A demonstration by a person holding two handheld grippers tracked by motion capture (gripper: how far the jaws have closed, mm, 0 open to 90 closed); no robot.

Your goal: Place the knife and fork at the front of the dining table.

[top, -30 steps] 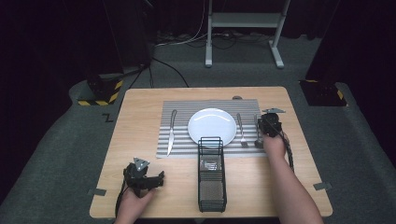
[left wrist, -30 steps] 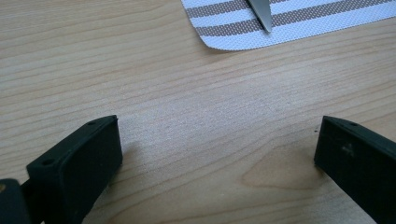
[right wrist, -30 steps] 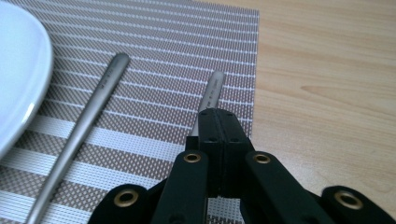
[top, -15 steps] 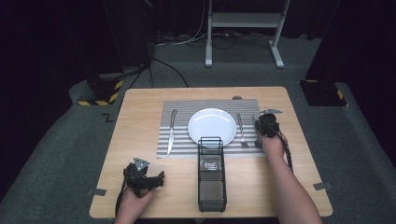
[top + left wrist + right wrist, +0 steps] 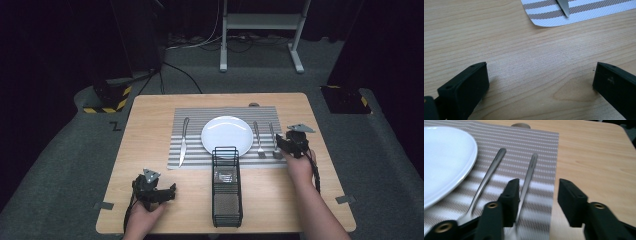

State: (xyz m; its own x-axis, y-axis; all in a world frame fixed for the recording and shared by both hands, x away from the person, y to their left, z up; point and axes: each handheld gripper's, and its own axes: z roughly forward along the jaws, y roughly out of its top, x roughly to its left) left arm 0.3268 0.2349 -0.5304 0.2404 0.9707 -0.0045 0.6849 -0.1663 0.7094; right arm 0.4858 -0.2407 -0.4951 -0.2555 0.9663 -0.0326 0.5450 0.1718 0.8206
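On the striped placemat [image 5: 200, 122] lie a white plate [image 5: 226, 136], a knife [image 5: 183, 140] to its left, and a fork [image 5: 258, 140] and spoon [image 5: 273, 141] to its right. My right gripper [image 5: 280, 141] hovers low over the spoon. Its jaws have just been opening. In the right gripper view the gripper [image 5: 539, 182] is open, and the spoon's handle [image 5: 529, 172] runs along the inside of the left jaw without being pressed. The fork handle [image 5: 489, 175] lies outside the jaws. My left gripper [image 5: 170, 191] rests open on bare wood [image 5: 540, 67], holding nothing.
A black wire caddy [image 5: 226, 185] stands lengthwise at the front middle of the wooden table [image 5: 150, 115], between my hands. The knife's tip [image 5: 564, 8] and a placemat corner [image 5: 541, 15] lie just ahead of the left gripper. Dark floor surrounds the table.
The right gripper has drawn back a little toward the near edge and to the right, beside the spoon. The left hand has stayed put.
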